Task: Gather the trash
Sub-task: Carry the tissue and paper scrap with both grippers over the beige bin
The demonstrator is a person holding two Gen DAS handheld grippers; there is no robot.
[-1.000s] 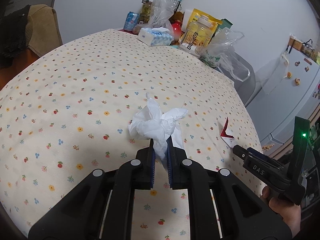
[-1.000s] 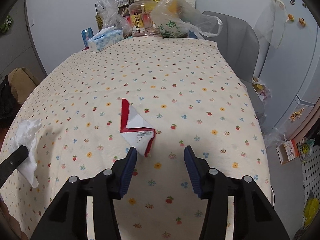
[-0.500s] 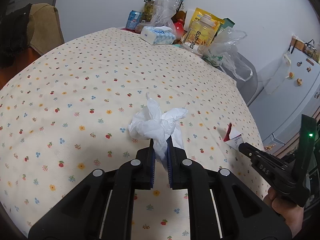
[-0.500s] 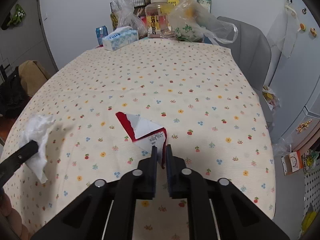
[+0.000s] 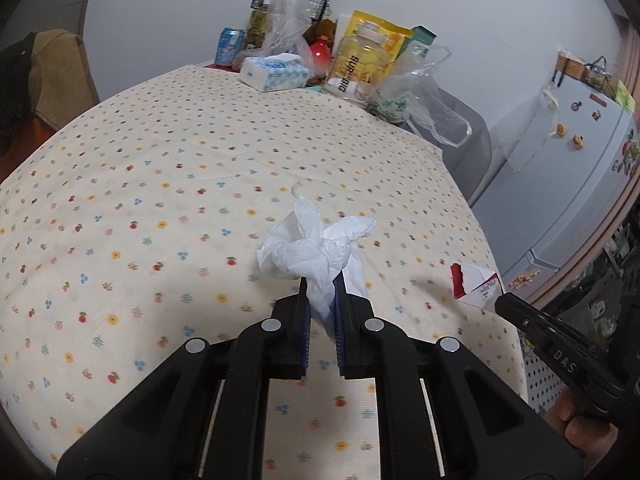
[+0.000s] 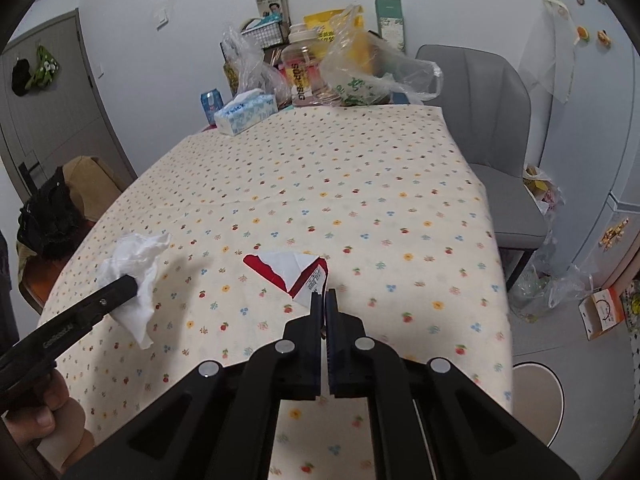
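My left gripper is shut on a crumpled white tissue and holds it above the flowered tablecloth. The tissue also shows in the right wrist view, at the left gripper's tip. My right gripper is shut on the near corner of a red and white paper wrapper, lifted a little off the cloth. In the left wrist view the wrapper sits at the tip of the right gripper, at the table's right edge.
At the table's far end stand a tissue box, a blue can, a clear jar, plastic bags and a wire basket. A grey chair stands at the right. A fridge is beyond.
The right gripper closed from open onto the wrapper's corner and has lifted it off the cloth. The left gripper kept hold of the tissue and rose with it.
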